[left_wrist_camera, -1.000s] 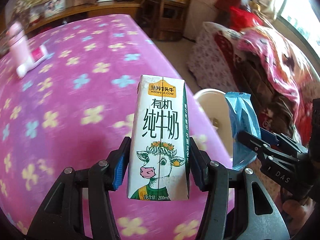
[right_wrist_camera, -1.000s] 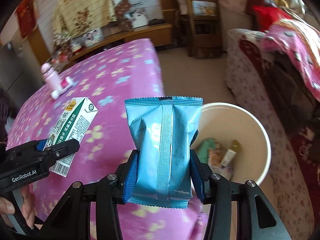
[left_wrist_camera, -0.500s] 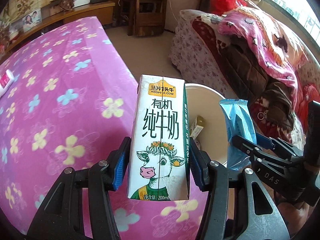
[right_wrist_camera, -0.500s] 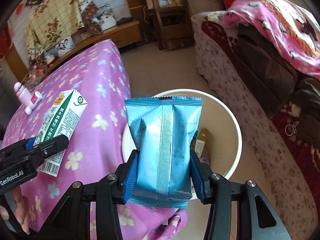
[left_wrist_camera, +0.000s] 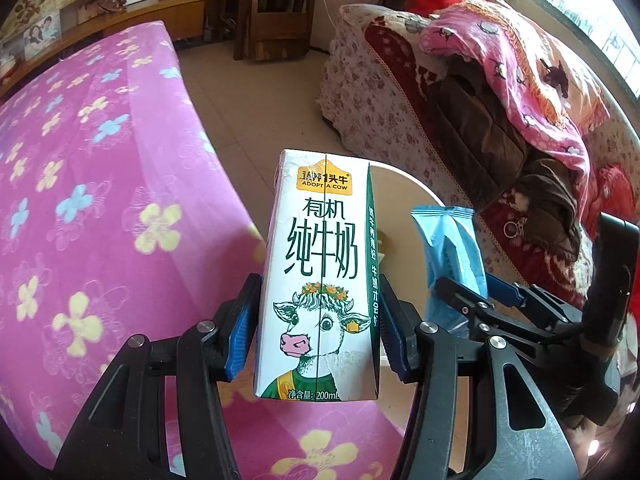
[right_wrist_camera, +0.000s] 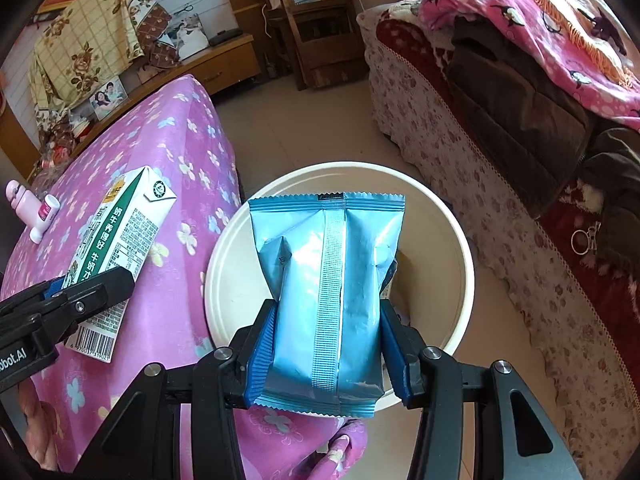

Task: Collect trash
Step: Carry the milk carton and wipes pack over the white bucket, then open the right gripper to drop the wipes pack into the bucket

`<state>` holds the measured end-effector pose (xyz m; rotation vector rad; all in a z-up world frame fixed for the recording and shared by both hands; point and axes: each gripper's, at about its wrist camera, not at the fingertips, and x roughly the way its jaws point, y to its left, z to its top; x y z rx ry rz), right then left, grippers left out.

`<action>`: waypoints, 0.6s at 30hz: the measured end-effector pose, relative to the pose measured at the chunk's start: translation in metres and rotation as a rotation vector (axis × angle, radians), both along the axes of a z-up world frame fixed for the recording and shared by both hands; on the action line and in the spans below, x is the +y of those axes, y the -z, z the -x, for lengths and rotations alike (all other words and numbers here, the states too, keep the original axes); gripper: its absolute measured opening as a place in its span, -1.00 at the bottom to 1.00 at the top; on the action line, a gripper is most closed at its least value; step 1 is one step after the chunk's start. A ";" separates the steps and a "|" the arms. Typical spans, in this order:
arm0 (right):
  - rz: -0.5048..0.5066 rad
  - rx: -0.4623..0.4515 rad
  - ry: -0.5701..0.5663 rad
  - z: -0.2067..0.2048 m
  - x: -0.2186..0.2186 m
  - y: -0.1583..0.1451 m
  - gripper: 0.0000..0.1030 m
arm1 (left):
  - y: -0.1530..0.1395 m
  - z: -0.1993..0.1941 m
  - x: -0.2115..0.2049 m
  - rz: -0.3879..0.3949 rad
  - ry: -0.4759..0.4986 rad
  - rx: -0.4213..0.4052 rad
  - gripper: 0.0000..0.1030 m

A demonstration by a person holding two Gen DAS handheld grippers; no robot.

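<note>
Left tongs [left_wrist_camera: 318, 330]: clamped the milk carton [left_wrist_camera: 320, 280], beside the bin [right_wrist_camera: 460, 240].
Right tongs [right_wrist_camera: 328, 340]: gripped the blue packet [right_wrist_camera: 326, 292] over the bin.
Tip: best centred above the opening before releasing, packet first.

place: home living room | signs: covered sofa [right_wrist_camera: 460, 128]; floral-clothed table [left_wrist_camera: 80, 200]; family photos [right_wrist_camera: 106, 96]; wooden shelf [right_wrist_camera: 312, 20]

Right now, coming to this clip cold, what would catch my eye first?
The milk carton with its cartoon cow, clamped upright in the left gripper, fills the left wrist view. In the right wrist view, the right gripper holds a blue snack packet over the white trash bin, beside the table's pink flowered cloth.
</note>
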<state>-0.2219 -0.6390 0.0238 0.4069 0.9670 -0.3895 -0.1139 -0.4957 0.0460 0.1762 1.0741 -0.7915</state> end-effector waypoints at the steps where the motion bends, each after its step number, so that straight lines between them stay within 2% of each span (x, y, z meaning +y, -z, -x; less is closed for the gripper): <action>1: -0.001 0.001 0.002 0.000 -0.001 0.001 -0.07 | 0.001 0.001 -0.002 -0.003 0.005 0.000 0.03; 4: -0.007 0.000 0.016 0.000 -0.006 0.004 -0.06 | 0.003 0.001 -0.008 -0.007 0.008 -0.001 0.03; 10: -0.032 0.010 0.057 0.001 -0.013 0.012 0.14 | 0.009 0.001 -0.011 -0.010 0.006 0.006 0.07; 18: -0.046 0.019 0.055 0.002 -0.009 0.017 0.14 | 0.010 0.002 -0.006 -0.009 0.004 -0.015 0.22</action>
